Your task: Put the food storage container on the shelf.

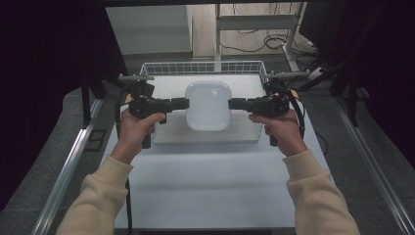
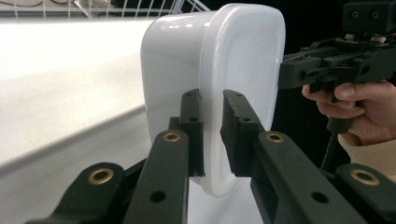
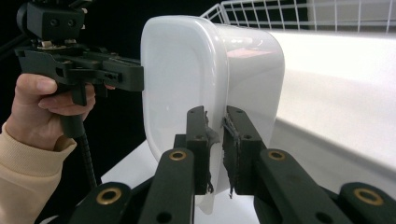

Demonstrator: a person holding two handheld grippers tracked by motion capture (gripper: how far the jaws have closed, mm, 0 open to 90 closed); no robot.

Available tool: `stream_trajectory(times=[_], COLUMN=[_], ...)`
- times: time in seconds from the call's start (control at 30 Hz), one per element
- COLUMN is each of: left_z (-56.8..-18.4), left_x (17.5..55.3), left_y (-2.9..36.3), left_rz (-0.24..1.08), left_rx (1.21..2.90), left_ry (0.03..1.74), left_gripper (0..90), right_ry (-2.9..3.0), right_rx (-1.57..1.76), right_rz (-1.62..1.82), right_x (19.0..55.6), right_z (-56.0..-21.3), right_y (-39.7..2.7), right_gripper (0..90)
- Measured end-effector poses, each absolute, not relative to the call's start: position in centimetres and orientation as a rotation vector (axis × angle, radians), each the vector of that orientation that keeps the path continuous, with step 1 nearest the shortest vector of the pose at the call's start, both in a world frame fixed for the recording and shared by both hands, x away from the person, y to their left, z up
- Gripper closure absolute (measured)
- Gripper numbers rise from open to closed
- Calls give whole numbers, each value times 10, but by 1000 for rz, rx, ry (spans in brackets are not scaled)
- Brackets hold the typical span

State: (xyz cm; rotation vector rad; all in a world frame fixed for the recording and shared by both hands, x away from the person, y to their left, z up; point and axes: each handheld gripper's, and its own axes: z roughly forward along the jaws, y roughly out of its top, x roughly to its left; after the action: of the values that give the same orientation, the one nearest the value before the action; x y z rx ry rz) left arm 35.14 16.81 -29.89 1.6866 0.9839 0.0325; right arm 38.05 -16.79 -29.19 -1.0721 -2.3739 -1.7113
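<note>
Item 1, white dish [image 1: 208,105]: a square dish with rounded corners, glossy and plain. I have it held level over the wire basket [image 1: 202,67] at the far edge of the table [image 1: 210,181], roughly midway between the table's left and right edges. It is off the basket floor, carried by its two opposite rims.

Item 2, left gripper [image 1: 184,103]: I have its jaws clamped on the dish's left rim. In the left gripper view the two black pads [image 2: 192,126] sit one on each face of the rim, with the rim pinched between them.

Item 3, right gripper [image 1: 233,104]: clamped on the dish's right rim in the same way. In the right gripper view its pads [image 3: 238,140] press both faces of the rim; their rubber looks frayed at the edges.

Item 4, wire basket: white mesh, low walls, a pale liner on its floor, set against the table's far edge.

Item 5, table: white top, bare on the near half, where both cream sleeves [image 1: 100,196] enter from the near edge.
</note>
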Motion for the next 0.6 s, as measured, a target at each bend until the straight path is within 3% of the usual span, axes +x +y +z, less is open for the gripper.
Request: stream_trajectory(times=[0.27,0.6], left_z=[-286,-297], left_x=[385,424], left_y=[174,176], left_rz=[13,-52], left_rx=[1686,1676], left_ry=[978,1049], left_gripper=[795,796], right_ry=[-2365,-2318], right_rx=[-1102,-1201], right_rz=[-1689,-1611], right_x=[411,451], right_z=[-275,-283], right_y=[-162,-156], right_gripper=[799,793])
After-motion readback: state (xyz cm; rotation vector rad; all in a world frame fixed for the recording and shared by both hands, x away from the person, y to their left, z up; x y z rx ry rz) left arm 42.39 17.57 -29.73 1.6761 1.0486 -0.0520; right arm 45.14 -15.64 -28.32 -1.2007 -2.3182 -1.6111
